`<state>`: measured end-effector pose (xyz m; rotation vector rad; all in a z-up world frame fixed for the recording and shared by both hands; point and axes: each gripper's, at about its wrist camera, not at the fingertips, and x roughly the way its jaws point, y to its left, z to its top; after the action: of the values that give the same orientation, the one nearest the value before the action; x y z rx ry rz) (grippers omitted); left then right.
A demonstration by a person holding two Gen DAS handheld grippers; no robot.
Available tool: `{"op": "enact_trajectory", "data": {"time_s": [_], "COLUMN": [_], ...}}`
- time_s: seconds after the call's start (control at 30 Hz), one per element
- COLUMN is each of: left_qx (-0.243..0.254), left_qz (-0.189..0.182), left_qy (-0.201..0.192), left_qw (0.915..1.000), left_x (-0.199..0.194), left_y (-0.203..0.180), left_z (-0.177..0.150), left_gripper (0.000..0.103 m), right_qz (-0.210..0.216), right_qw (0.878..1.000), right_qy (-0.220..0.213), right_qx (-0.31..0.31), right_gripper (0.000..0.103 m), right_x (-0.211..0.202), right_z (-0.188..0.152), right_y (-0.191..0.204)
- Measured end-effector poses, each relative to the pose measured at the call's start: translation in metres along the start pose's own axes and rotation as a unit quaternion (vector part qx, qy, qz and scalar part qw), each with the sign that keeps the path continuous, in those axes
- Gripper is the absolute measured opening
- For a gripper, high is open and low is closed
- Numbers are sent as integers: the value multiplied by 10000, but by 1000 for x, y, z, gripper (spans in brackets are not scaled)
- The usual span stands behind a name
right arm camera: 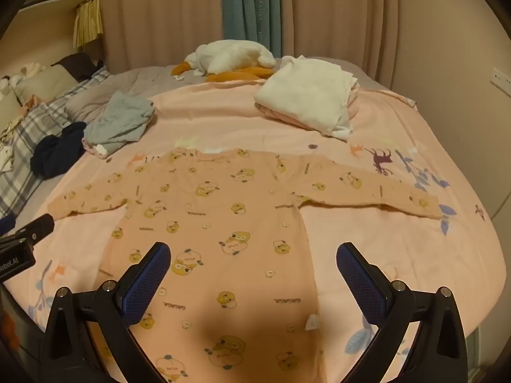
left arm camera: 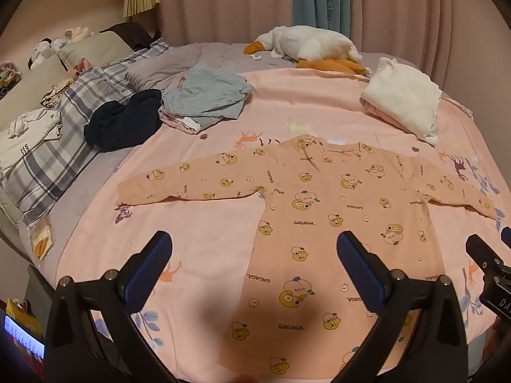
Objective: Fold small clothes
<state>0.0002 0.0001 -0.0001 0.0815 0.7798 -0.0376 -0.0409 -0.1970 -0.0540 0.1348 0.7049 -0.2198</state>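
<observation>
A small peach long-sleeved top with yellow cartoon prints lies flat on the pink bedsheet, sleeves spread left and right; it also shows in the right wrist view. My left gripper is open and empty, held above the top's lower left side. My right gripper is open and empty above the top's lower middle. The right gripper shows at the right edge of the left wrist view, and the left gripper at the left edge of the right wrist view.
A folded white-and-pink pile sits at the back right. Grey clothes and a dark navy garment lie at the back left. A white plush goose lies by the curtains. Plaid pillows line the left.
</observation>
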Motion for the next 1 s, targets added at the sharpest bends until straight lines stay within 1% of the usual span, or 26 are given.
{"op": "enact_trajectory", "data": {"time_s": [0.43, 0.77, 1.0], "left_qx": [8, 16, 34], "left_qz": [-32, -15, -33], "left_qy": [-12, -23, -9], "left_qw": [10000, 10000, 10000], "left_x": [1, 3, 0], "left_y": [-2, -3, -6], "left_z": [1, -4, -1], "left_gripper": [103, 103, 103], "right_qz": [0, 4, 2], "right_qw": [10000, 10000, 10000], "right_qy": [-10, -9, -7], "right_qx": [2, 3, 5], "right_gripper": [103, 103, 103], "right_x": [-1, -1, -2], "right_z": [0, -1, -1], "right_y": [-1, -2, -2]}}
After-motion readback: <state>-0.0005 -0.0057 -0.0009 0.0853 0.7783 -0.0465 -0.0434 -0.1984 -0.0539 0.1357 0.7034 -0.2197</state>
